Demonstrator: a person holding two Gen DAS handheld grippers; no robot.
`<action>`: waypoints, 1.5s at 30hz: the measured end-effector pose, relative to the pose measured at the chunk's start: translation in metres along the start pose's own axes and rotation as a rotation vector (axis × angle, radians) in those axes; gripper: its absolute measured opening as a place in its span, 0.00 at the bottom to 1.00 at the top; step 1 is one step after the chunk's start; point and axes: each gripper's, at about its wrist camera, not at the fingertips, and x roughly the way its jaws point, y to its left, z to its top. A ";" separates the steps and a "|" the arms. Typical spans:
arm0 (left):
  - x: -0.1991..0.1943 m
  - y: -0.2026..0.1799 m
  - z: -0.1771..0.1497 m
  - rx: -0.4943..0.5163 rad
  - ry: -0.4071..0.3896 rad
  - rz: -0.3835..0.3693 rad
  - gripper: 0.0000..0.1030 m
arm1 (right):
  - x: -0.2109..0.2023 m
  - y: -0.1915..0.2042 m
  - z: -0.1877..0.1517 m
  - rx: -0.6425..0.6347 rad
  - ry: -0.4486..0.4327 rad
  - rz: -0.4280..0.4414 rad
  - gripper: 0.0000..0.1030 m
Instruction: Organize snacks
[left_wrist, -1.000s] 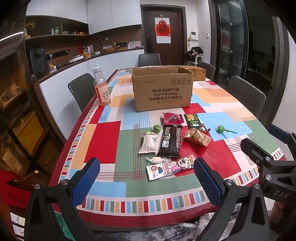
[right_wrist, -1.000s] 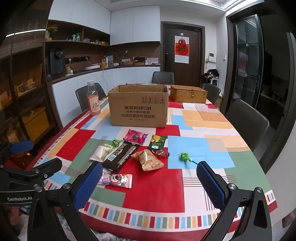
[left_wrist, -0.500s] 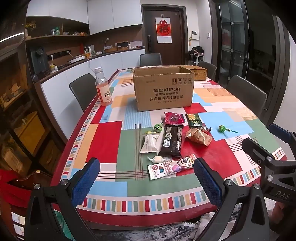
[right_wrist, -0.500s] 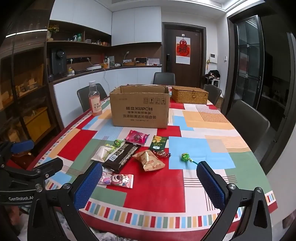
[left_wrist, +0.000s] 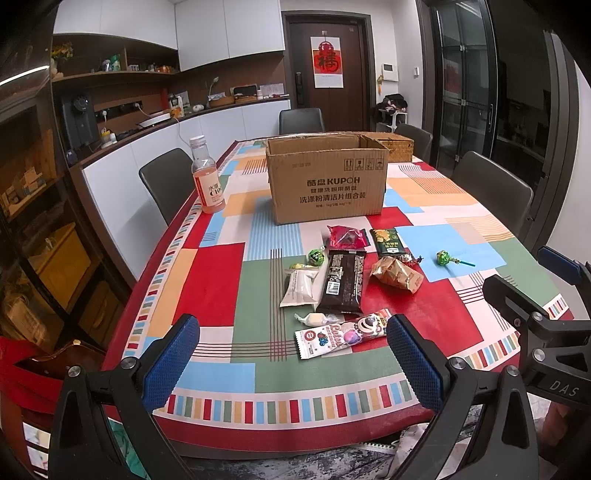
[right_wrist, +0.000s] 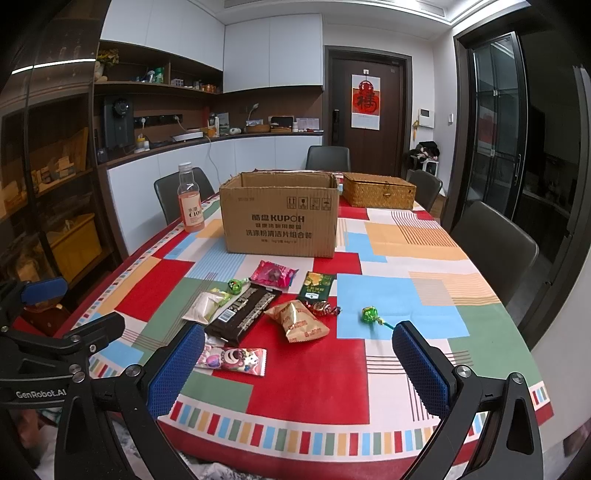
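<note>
Left wrist view: the left claw (left_wrist: 291, 363), fingers wide apart and holding nothing, hangs over the near edge of the counter (left_wrist: 207, 295). Snacks lie in a cluster beyond it: a pink cartoon wrapper (left_wrist: 343, 334) nearest, a black bar (left_wrist: 341, 280) behind, a white packet (left_wrist: 300, 286) just left of the bar. The open cardboard box (left_wrist: 327, 181) stands farther off, a drink bottle (left_wrist: 207, 181) to its left.

Right wrist view: the right claw (right_wrist: 297, 369), likewise spread and empty, faces the same cluster. A gold packet (right_wrist: 301, 320) lies centrally, a green lollipop (right_wrist: 371, 315) to its right, a wicker basket (right_wrist: 378, 190) beyond the box.
</note>
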 end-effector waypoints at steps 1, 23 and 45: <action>0.001 0.000 0.000 0.000 -0.001 0.000 1.00 | 0.000 0.000 0.000 0.000 0.000 0.000 1.00; 0.001 -0.001 -0.001 0.000 -0.003 0.000 1.00 | -0.003 0.000 -0.001 -0.002 -0.005 0.000 1.00; -0.001 0.000 -0.001 -0.001 -0.002 0.002 1.00 | -0.002 0.002 0.000 -0.004 -0.010 0.000 1.00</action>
